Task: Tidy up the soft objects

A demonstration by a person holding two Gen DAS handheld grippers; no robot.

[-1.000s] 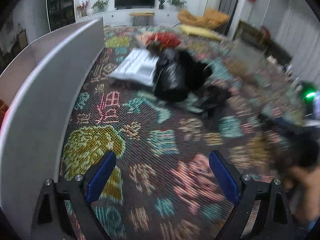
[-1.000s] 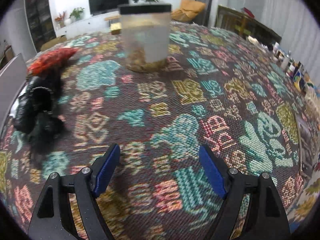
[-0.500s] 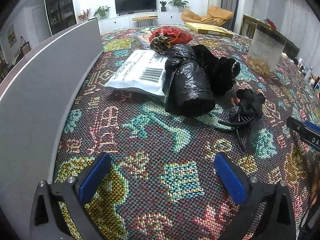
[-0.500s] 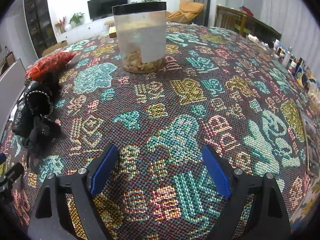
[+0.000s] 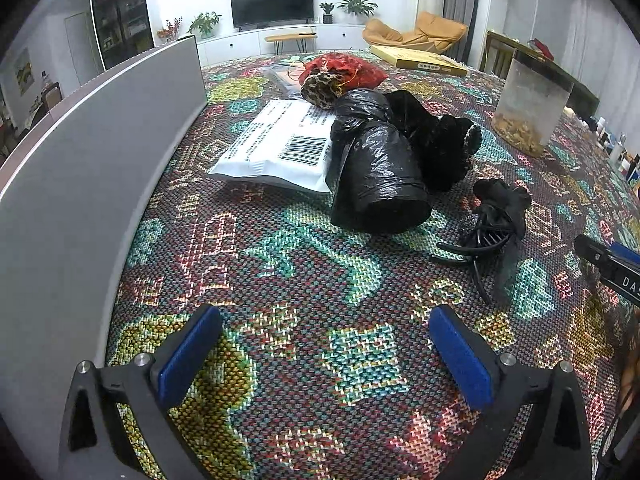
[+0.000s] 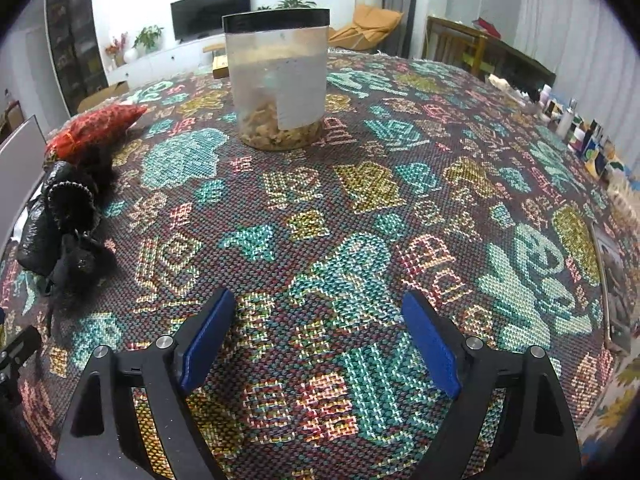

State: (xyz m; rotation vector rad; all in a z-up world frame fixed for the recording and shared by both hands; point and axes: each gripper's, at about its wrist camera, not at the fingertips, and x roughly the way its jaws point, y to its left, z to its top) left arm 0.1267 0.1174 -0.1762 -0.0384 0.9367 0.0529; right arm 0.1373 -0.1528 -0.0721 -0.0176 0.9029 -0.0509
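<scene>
On the patterned woven cloth lies a pile of soft things: a black plastic bag roll, a black fuzzy item behind it, a white mailer pouch, a red mesh bag with a leopard-print piece, and a small black hair clip with fabric. My left gripper hovers open over bare cloth, short of the pile. My right gripper is open too, nothing between its fingers; the black pile and red mesh bag sit at its left.
A grey upright panel runs along the left side. A clear jar with a black lid holding tan pieces stands at the back. A flat yellow box lies far back. Small bottles line the right edge.
The left view swung from a blurred sweep to a steady, closer look at the pile, and its jaws spread wider. The right view settled slightly nearer the jar.
</scene>
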